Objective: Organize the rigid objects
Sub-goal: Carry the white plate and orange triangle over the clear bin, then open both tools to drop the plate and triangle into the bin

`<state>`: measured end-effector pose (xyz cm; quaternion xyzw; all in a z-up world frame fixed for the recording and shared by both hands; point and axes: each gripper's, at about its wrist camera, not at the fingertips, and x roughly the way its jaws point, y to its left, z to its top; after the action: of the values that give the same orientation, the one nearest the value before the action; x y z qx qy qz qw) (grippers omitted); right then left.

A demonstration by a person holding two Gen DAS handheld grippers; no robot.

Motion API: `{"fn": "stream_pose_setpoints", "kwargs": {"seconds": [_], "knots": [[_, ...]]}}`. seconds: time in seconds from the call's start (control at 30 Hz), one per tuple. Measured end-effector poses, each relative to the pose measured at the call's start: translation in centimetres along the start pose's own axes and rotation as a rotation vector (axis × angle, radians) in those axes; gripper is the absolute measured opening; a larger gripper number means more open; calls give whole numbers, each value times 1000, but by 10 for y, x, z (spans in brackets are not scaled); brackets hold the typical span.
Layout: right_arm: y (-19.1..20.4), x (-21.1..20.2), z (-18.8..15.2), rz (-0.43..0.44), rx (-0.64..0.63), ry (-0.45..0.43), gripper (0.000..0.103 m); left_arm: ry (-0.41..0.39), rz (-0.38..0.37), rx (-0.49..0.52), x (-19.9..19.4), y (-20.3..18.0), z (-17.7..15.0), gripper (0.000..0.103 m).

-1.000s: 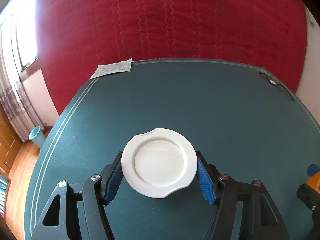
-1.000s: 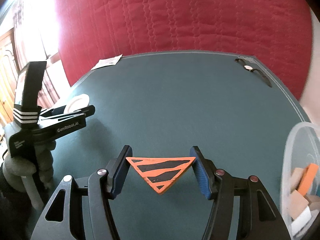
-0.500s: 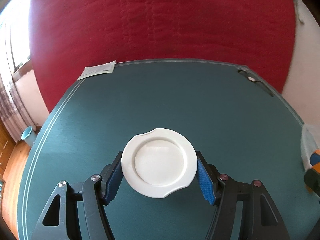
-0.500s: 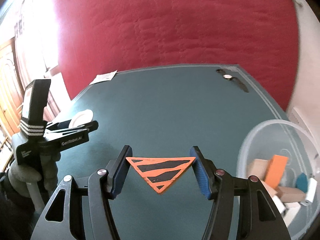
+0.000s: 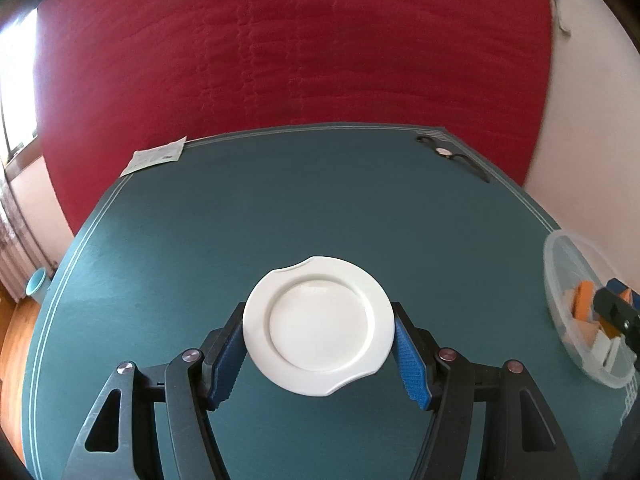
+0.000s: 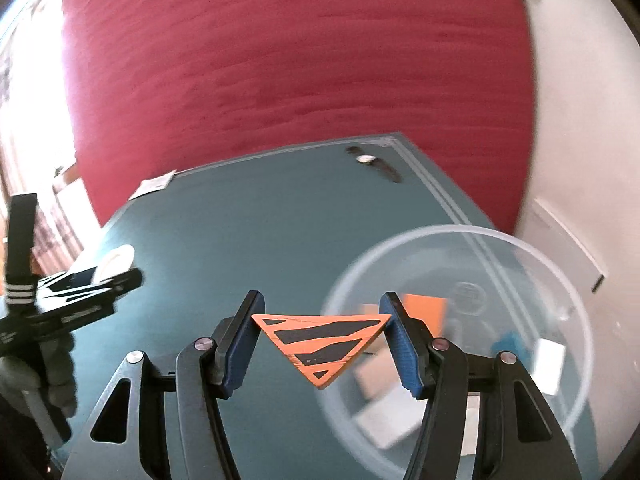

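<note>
Left tool (image 5: 318,344) clenched on a small round white ceramic plate (image 5: 318,320), blue ribbed pads (image 5: 408,360) pressing its left and right rim. Plate glossy, shallow, with a raised flat rim around a sunken centre; two curved notches cut into the rim, one at the far left edge, one at the near right edge. Held level above the dark teal counter (image 5: 240,220), not touching it.

Right tool (image 6: 320,344) clenched on a flat orange triangular tile with black stripes (image 6: 320,342), pads pinching the two upper corners, third corner pointing back toward the camera. Stripes irregular, running roughly across the face, widest near the top edge and shrinking toward the point; edges showing slight thickness. Tile hanging beside and partly over the near left rim of a round clear plastic tub (image 6: 460,236), which stands at the right edge of the counter. Inside the tub, blurred: an orange block (image 6: 426,312), pale tan and white blocks, a small blue piece. Same tub seen at the far right of the left wrist view (image 5: 560,264), with orange and white pieces in it.

At the far edge of the counter, a white paper leaflet (image 5: 156,156) on the left corner and a black-strapped wristwatch (image 5: 444,153) near the right corner. Behind, a quilted red fabric backdrop (image 5: 300,48).
</note>
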<state>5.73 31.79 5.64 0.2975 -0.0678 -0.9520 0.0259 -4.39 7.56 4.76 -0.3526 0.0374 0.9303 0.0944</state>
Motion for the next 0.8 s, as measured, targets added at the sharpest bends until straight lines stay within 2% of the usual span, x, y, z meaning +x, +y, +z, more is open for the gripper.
{"fn": "stream_pose_setpoints", "kwargs": {"seconds": [0.17,0.37,0.8], "knots": [[-39,-3,0,-47,80,-1,61,-5,-28,36,-5,-21,-1,69],[-66,-5,3,-93,136,-16,61,-2,-67,71,-5,-43,0,69],[-92,-2,-2,-118,203,-11,66,8,-139,121,-8,-79,0,69]]}}
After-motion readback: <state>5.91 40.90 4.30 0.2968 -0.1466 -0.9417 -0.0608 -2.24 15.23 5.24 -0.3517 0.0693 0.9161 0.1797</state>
